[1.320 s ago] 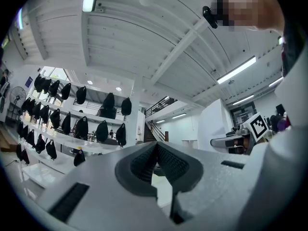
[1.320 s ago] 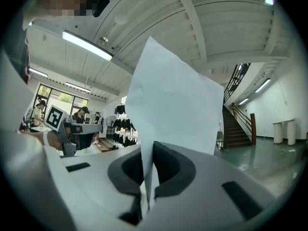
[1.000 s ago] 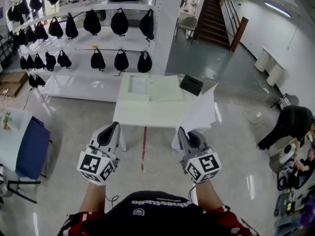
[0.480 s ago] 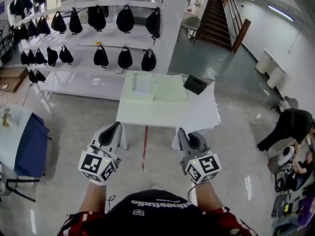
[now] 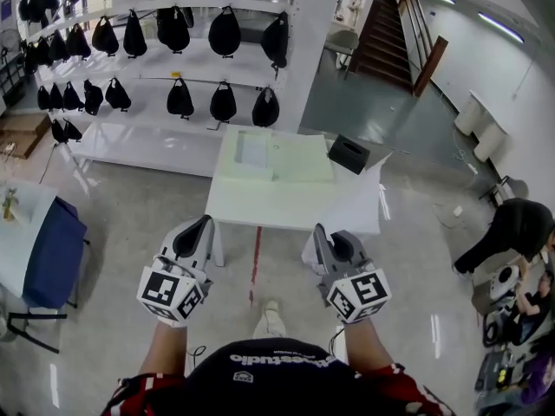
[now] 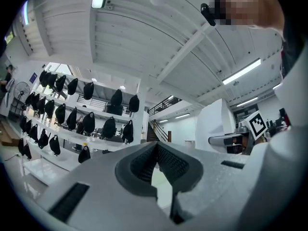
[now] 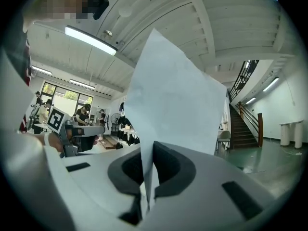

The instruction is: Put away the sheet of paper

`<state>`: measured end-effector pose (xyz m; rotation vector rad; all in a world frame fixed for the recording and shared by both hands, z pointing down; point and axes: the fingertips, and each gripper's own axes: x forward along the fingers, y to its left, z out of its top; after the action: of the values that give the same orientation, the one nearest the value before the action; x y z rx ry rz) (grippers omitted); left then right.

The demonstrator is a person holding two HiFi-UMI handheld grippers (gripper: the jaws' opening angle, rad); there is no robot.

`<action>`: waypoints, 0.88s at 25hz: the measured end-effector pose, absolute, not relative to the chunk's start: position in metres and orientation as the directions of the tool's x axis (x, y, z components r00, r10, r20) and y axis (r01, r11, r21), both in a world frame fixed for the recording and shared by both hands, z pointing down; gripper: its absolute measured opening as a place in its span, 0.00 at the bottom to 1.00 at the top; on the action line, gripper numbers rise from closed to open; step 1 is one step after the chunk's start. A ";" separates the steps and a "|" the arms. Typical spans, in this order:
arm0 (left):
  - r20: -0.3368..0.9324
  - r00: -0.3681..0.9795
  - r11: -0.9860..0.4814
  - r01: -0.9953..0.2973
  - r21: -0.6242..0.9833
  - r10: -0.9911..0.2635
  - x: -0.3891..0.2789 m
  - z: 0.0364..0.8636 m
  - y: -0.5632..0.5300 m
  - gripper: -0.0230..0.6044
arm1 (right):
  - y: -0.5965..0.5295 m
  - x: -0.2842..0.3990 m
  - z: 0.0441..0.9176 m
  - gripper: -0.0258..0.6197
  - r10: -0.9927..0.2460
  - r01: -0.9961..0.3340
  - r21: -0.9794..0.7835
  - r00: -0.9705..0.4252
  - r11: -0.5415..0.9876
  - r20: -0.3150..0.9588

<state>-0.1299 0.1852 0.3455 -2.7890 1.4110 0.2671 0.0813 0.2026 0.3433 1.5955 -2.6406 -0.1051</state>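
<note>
White shelving (image 5: 130, 68) hung with black bags (image 5: 224, 31) backs a pale table (image 5: 260, 204). The right gripper (image 5: 326, 235) clamps the sheet of paper (image 5: 357, 199), plain white, uncreased and upright, beside the table's right corner. The left gripper (image 5: 199, 229) is closed and empty.

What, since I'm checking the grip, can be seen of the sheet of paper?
The sheet is plain white, thin and blank on the side shown. The right gripper is shut on its lower edge, and nothing else is seen touching it. It stands nearly upright out of the jaws, slightly bowed, with one corner pointing up. In the head view it reaches forward from the gripper, uncreased and held in the air.
</note>
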 end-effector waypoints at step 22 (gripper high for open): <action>-0.131 0.501 -0.510 -0.859 0.046 -0.855 -0.085 0.341 0.046 0.04 | 0.042 0.121 0.348 0.04 -0.814 -0.811 0.064 -0.581 0.581 0.020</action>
<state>-0.0846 0.0456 0.3410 -2.6999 1.5421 0.2143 0.1214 0.0418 0.3480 1.4145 -2.7508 -0.0738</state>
